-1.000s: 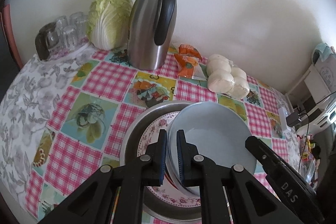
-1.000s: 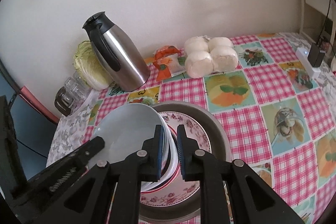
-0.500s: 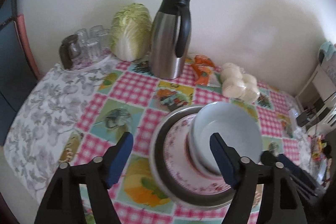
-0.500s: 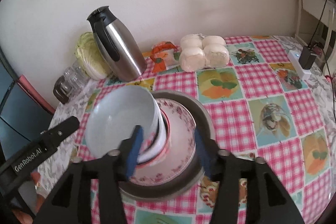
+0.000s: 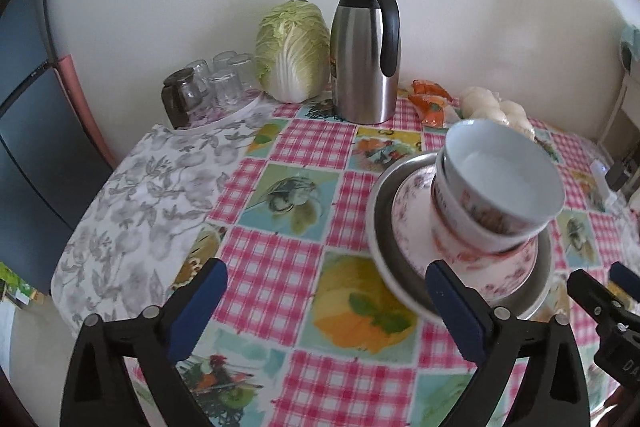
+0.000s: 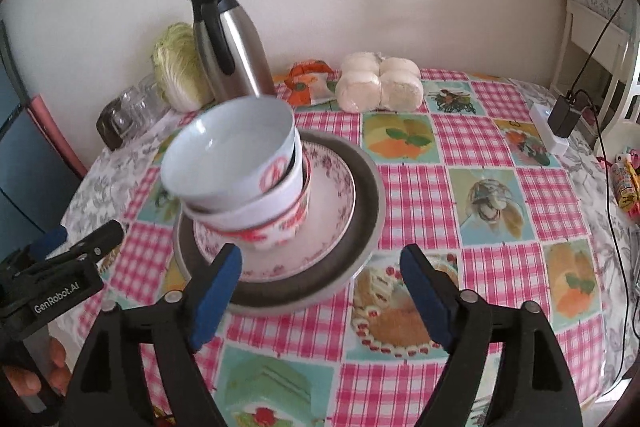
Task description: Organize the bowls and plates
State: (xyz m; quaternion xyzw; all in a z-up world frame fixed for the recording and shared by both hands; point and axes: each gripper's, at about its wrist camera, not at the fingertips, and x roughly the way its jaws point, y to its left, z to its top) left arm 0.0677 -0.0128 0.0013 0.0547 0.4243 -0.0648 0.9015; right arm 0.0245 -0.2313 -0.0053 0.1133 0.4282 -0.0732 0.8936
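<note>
A stack of white bowls with red print (image 6: 240,183) (image 5: 496,191) leans on a floral plate (image 6: 328,203) (image 5: 412,211), which lies in a grey metal dish (image 6: 360,227) (image 5: 384,267). The top bowl (image 6: 228,147) tilts to the left. My left gripper (image 5: 326,307) is open and empty, low and left of the stack; it also shows in the right wrist view (image 6: 80,247). My right gripper (image 6: 320,291) is open and empty, just in front of the dish; its tip shows in the left wrist view (image 5: 600,291).
At the back of the checked tablecloth (image 5: 288,211) stand a steel thermos jug (image 5: 366,51), a cabbage (image 5: 292,51), upturned glasses on a tray (image 5: 208,87), an orange packet (image 6: 308,83) and bagged buns (image 6: 380,87). A charger and cable (image 6: 560,119) lie at the right.
Both grippers opened, let go of the bowls and pulled back from the stack. The bowl stack now stands on the plate by itself, leaning.
</note>
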